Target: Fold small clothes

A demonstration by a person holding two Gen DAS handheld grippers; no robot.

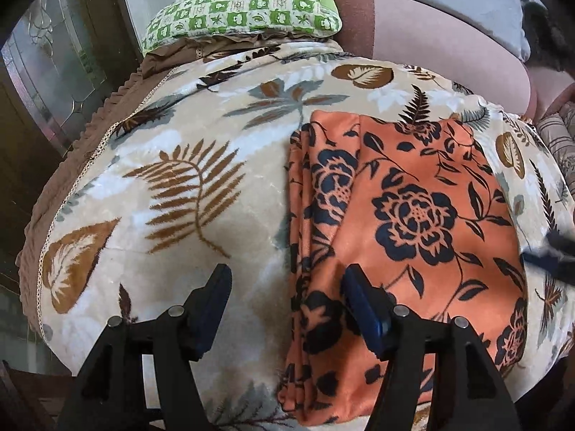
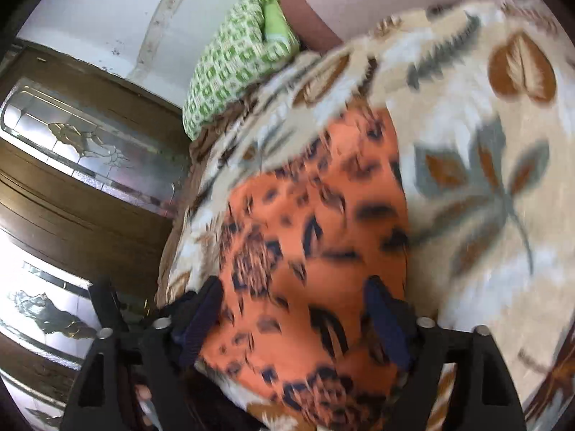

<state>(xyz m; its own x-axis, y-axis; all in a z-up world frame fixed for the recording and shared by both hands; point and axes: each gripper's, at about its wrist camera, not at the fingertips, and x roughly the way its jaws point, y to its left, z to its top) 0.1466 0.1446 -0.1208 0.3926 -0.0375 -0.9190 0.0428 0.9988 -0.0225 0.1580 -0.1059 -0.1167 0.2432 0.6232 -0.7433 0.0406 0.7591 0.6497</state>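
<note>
An orange cloth with dark blue flowers [image 1: 406, 222] lies folded in a tall rectangle on a cream leaf-print blanket [image 1: 172, 186]. My left gripper [image 1: 287, 287] is open above the cloth's left edge, one finger over the blanket, the other over the cloth, and holds nothing. In the right wrist view the same cloth [image 2: 316, 222] is blurred by motion; my right gripper [image 2: 294, 301] is open above its near end and empty. The right gripper's blurred tip shows at the cloth's right edge in the left wrist view [image 1: 550, 251].
A green checked pillow [image 1: 244, 7] lies at the blanket's far edge, with a brown and pink cushion [image 1: 431, 36] beside it. A wooden door with glass panels [image 2: 82, 143] stands on the left. The blanket's brown frilled edge [image 1: 107, 115] drops off on the left.
</note>
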